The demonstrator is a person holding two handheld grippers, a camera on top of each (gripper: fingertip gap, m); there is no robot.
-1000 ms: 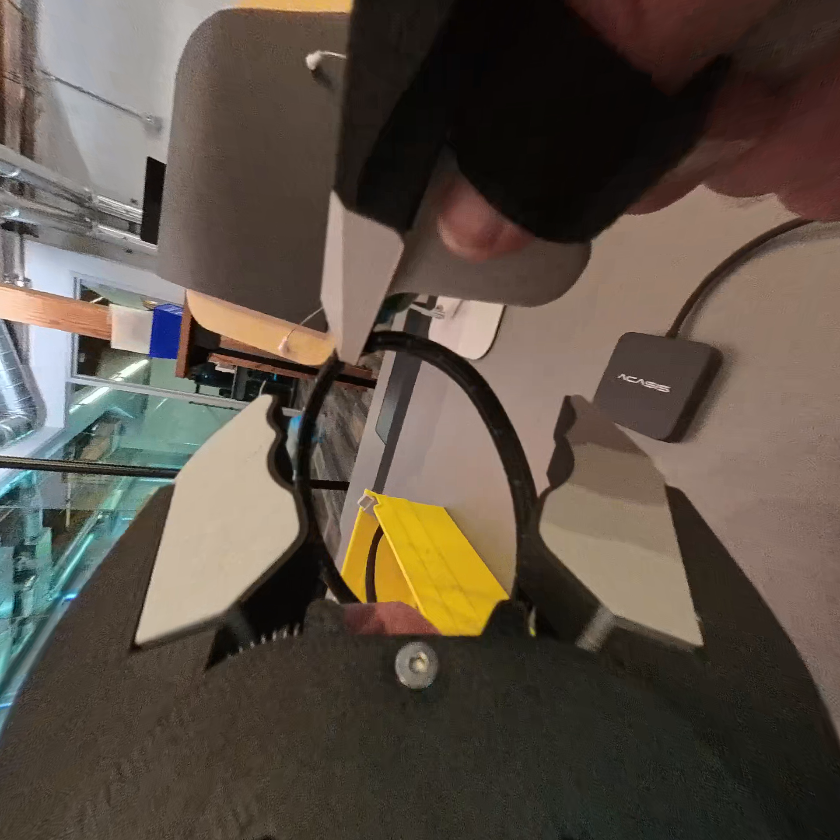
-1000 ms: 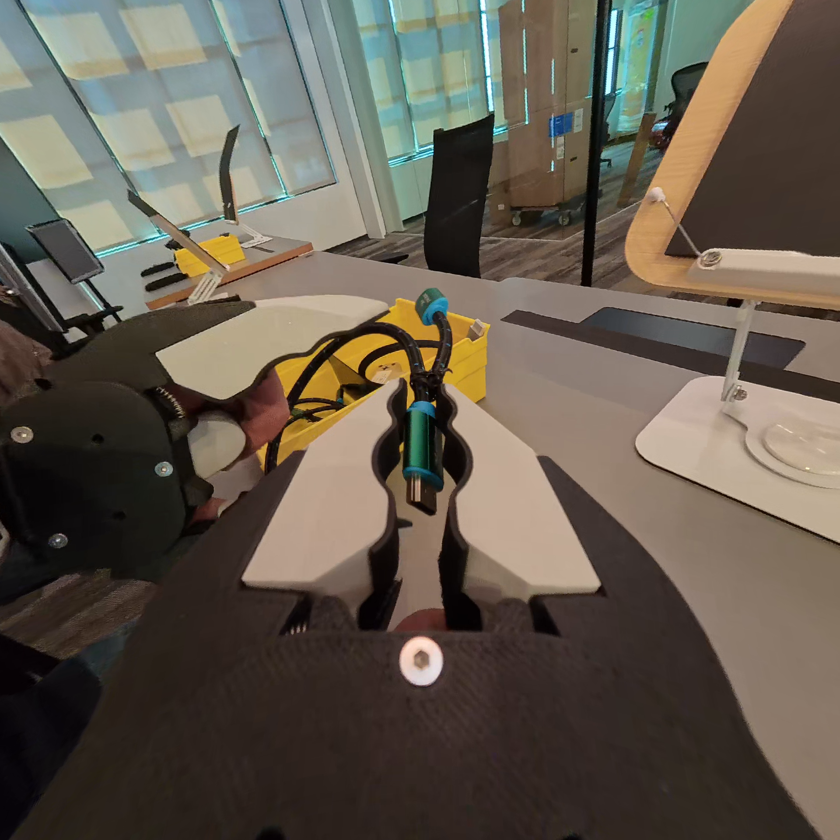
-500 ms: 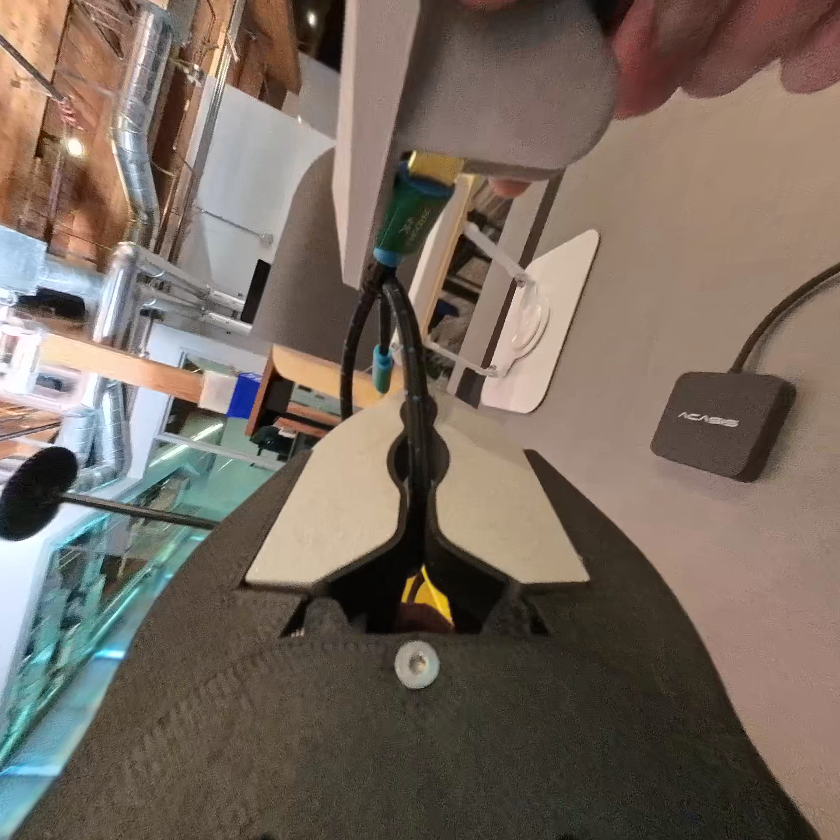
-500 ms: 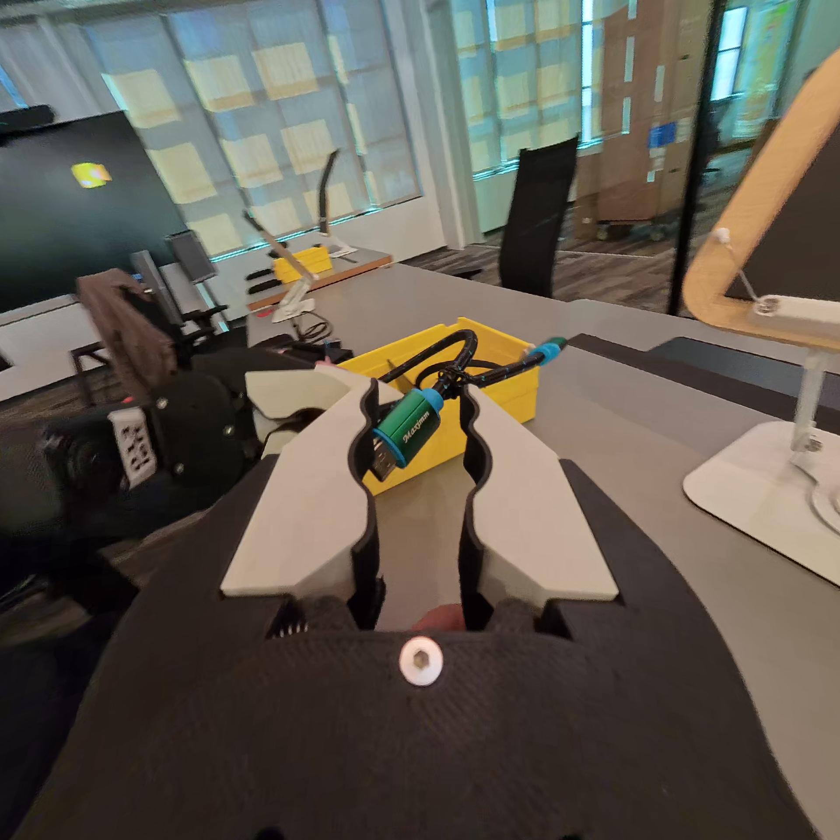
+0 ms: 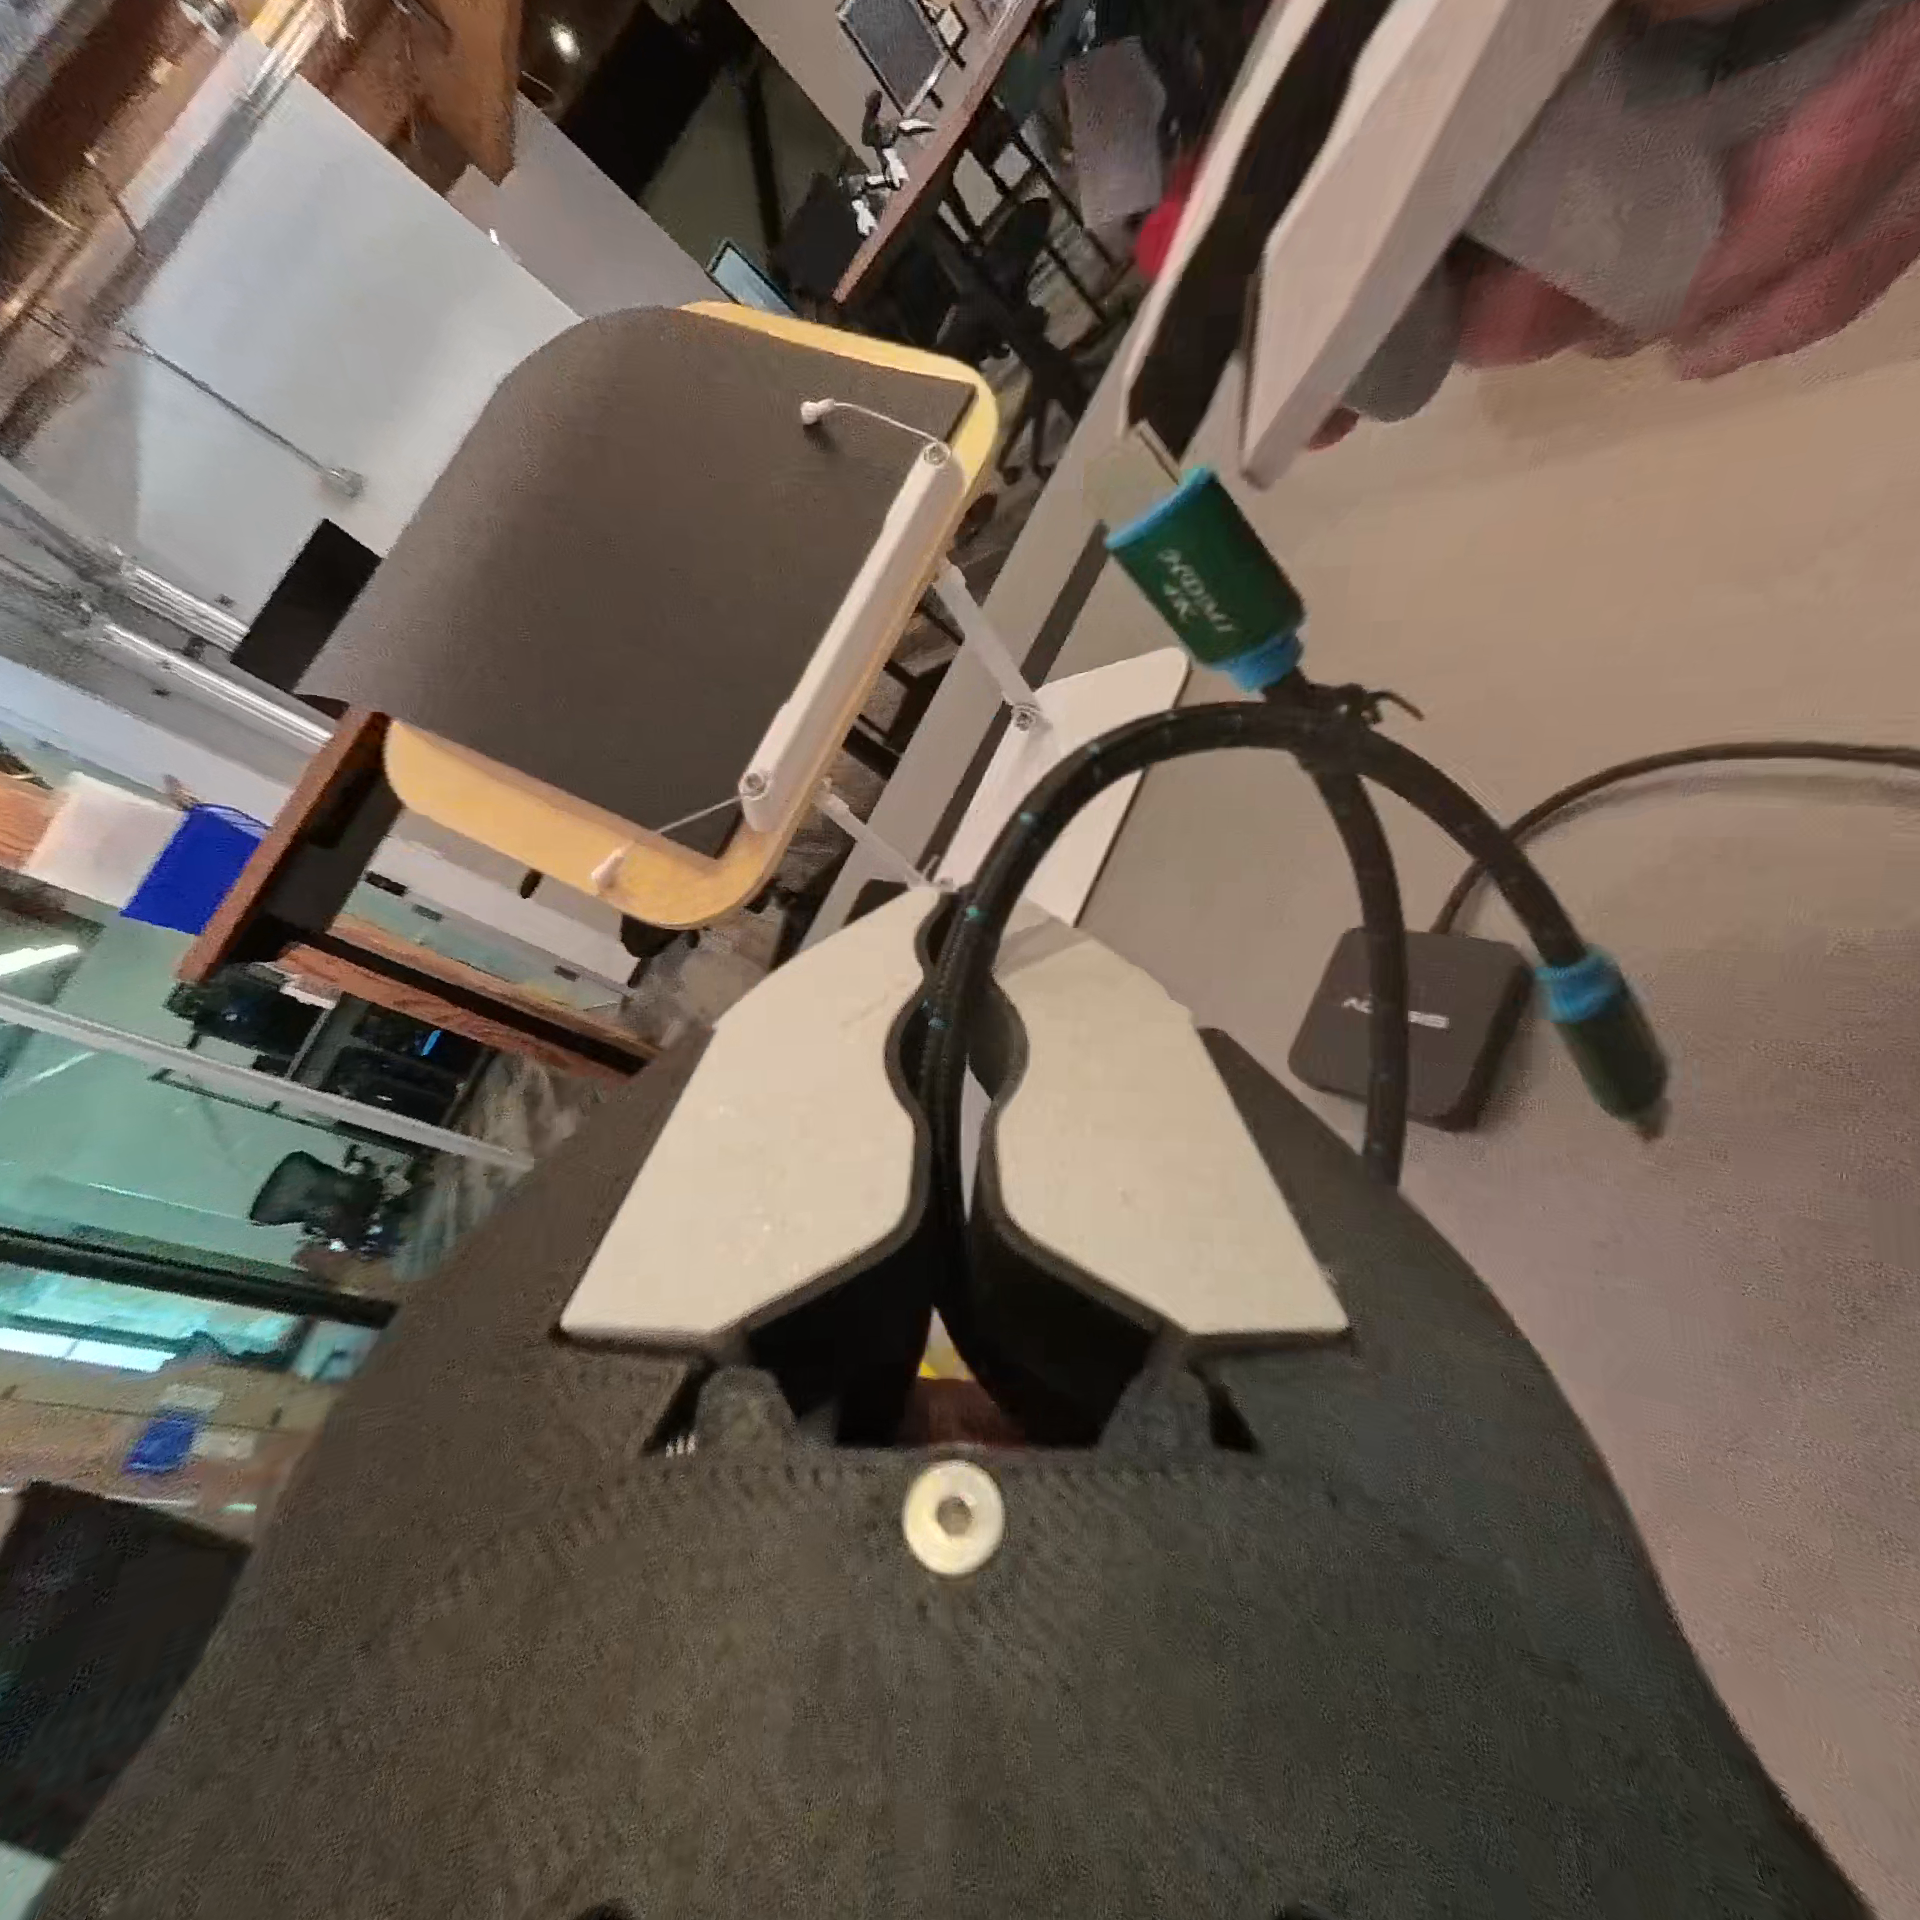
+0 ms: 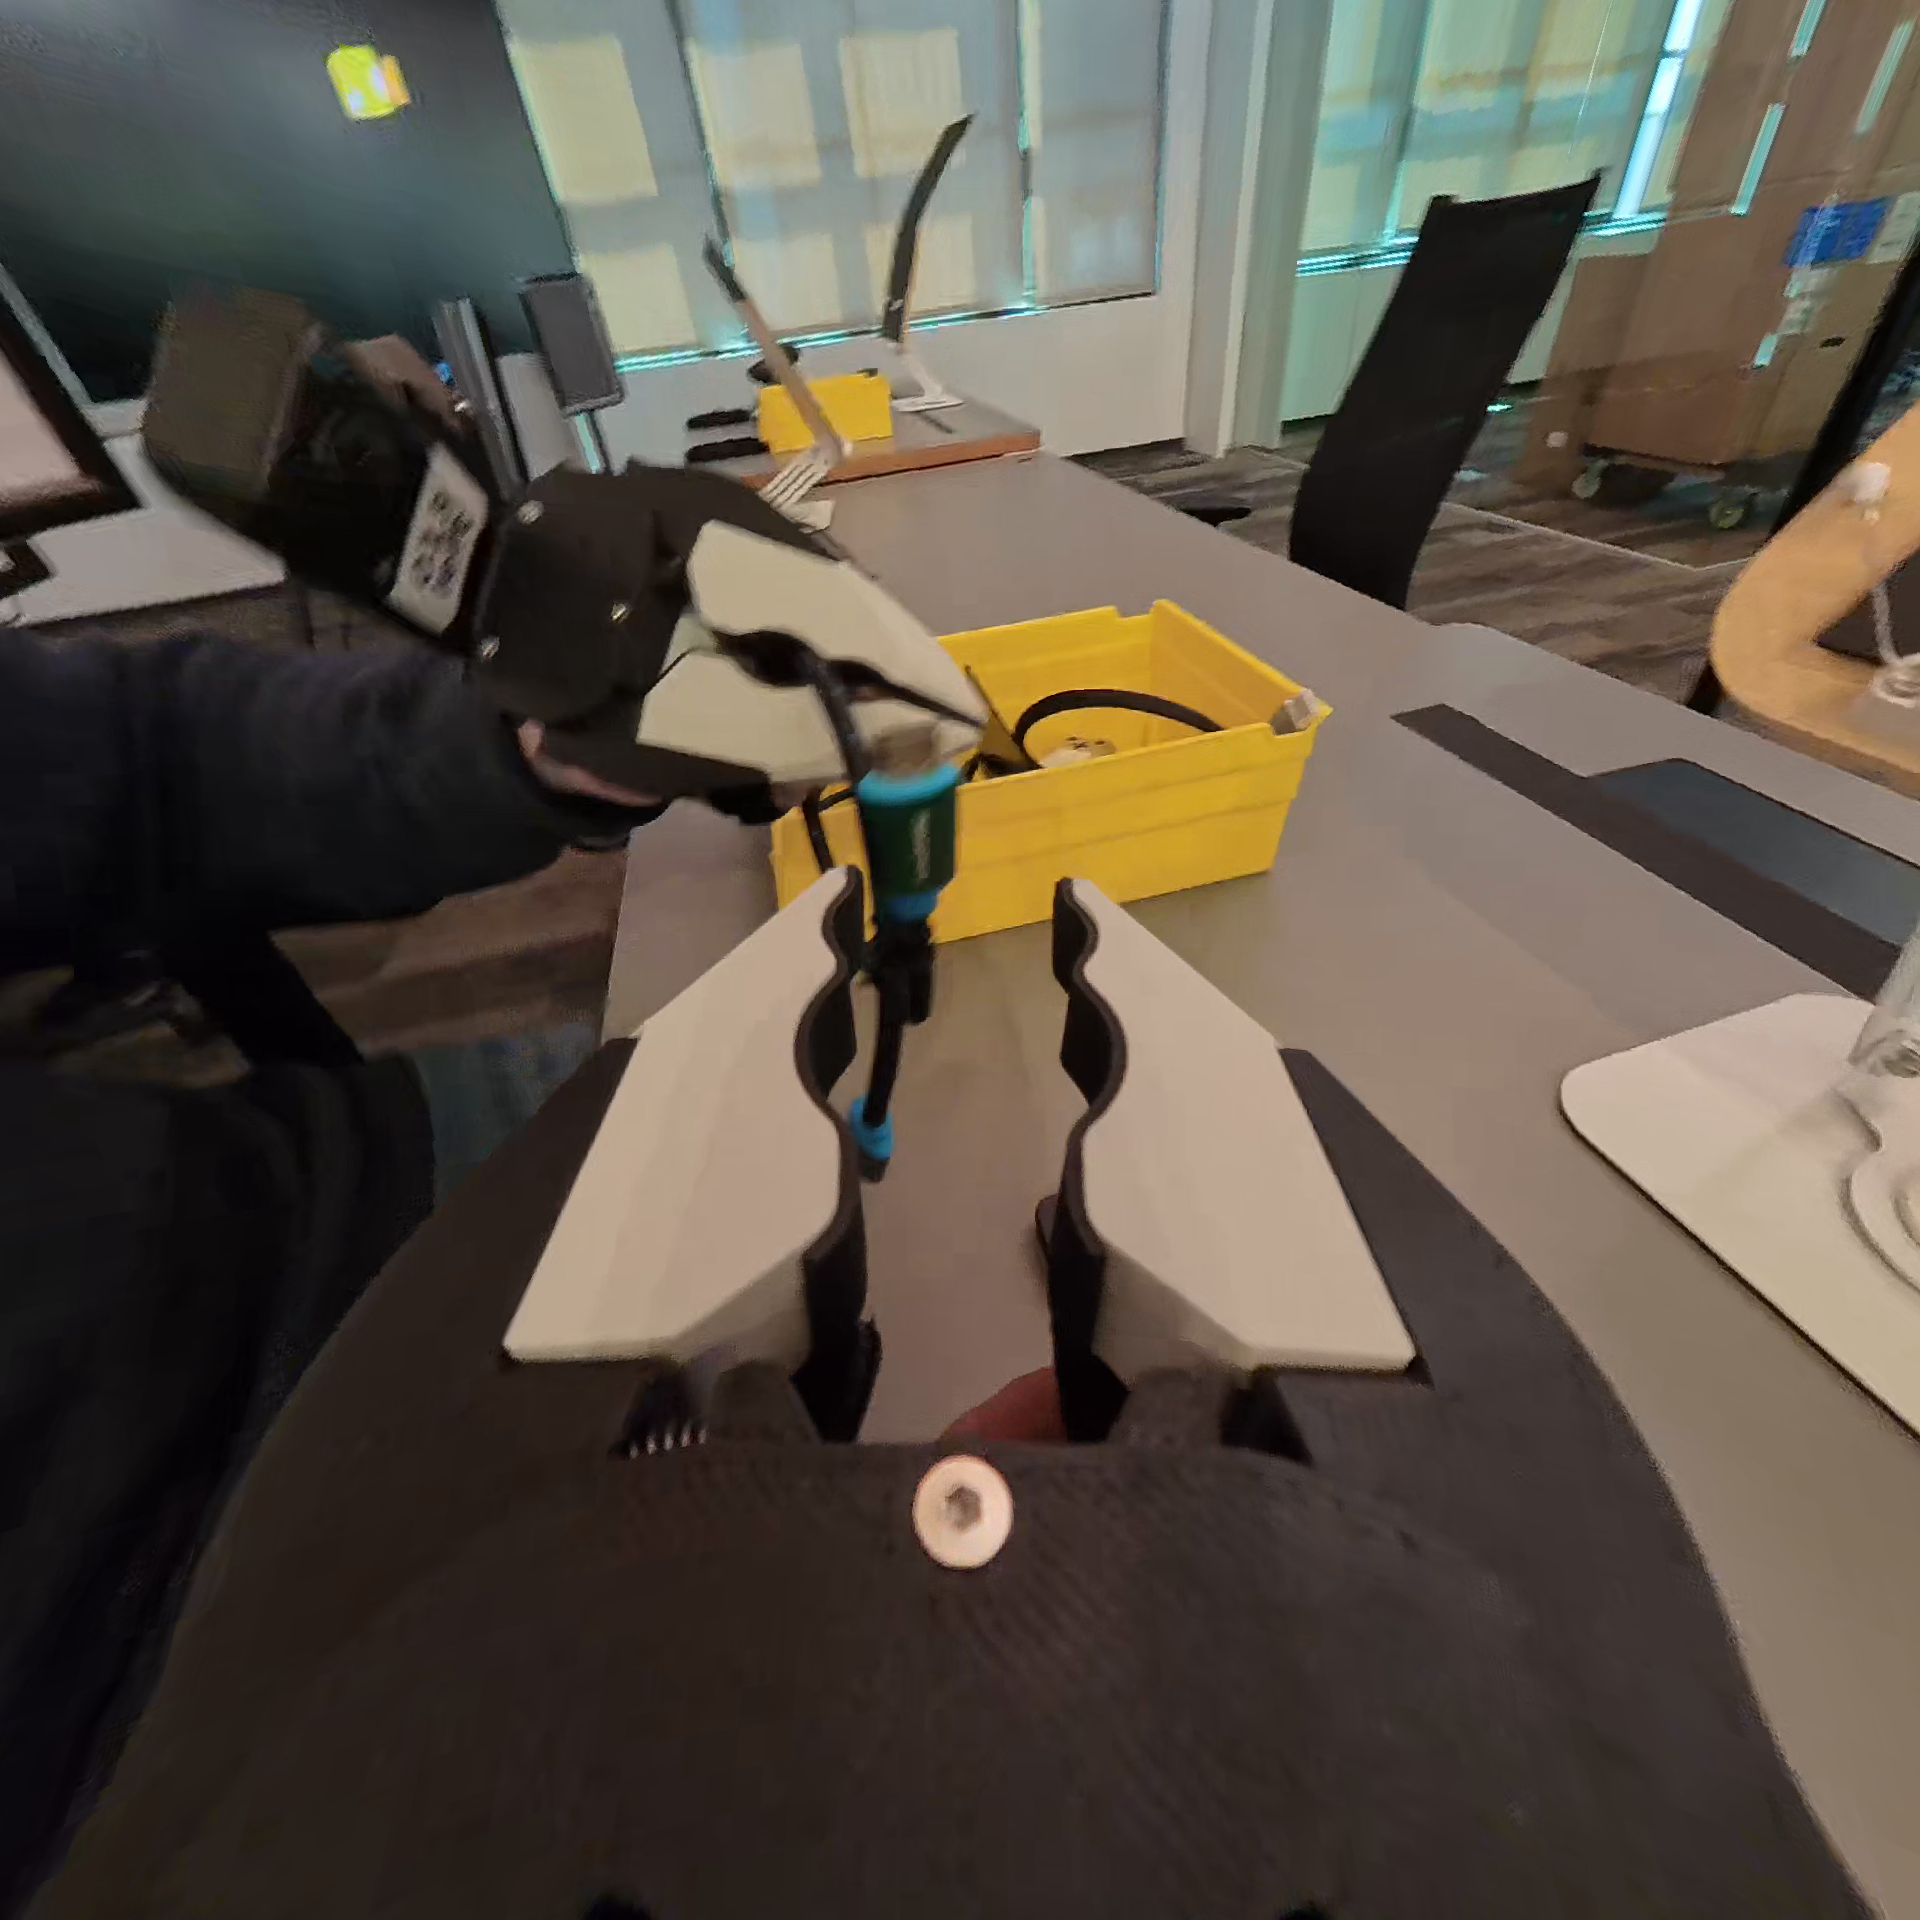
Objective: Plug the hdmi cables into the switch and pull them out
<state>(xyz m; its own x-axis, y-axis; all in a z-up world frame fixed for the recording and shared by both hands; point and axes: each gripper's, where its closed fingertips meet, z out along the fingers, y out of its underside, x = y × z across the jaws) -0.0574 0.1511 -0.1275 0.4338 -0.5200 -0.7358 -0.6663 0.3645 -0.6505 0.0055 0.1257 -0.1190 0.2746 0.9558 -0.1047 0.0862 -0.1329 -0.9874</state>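
A black braided HDMI cable (image 5: 1049,790), tied in a loop, has green plugs with blue collars. My left gripper (image 5: 961,935) is shut on the cable. One green plug (image 5: 1205,582) sticks up above it. The other plug (image 5: 1600,1039) hangs over the black square switch (image 5: 1403,1023) on the grey table. My right gripper (image 6: 956,904) is open, and the cable bundle (image 6: 899,966) and lower plug (image 6: 873,1132) hang between its fingers near the left one, ungripped. The left gripper (image 6: 935,717) and upper plug (image 6: 909,831) also show in the right wrist view. The right gripper (image 5: 1210,436) shows at the top right of the left wrist view.
A yellow bin (image 6: 1091,821) with more cables stands on the table beyond my right gripper. A white base plate (image 6: 1714,1143) lies to the right, carrying a dark board with a wooden rim (image 5: 644,582). A black cord (image 5: 1662,769) leaves the switch. A black chair (image 6: 1434,395) stands behind the table. The gap from one gripper's tips to the other's is roughly 7 cm.
My left gripper closed on the cable. My right gripper opened and let go of the green plug, then drew back. The cable now hangs from the left gripper alone.
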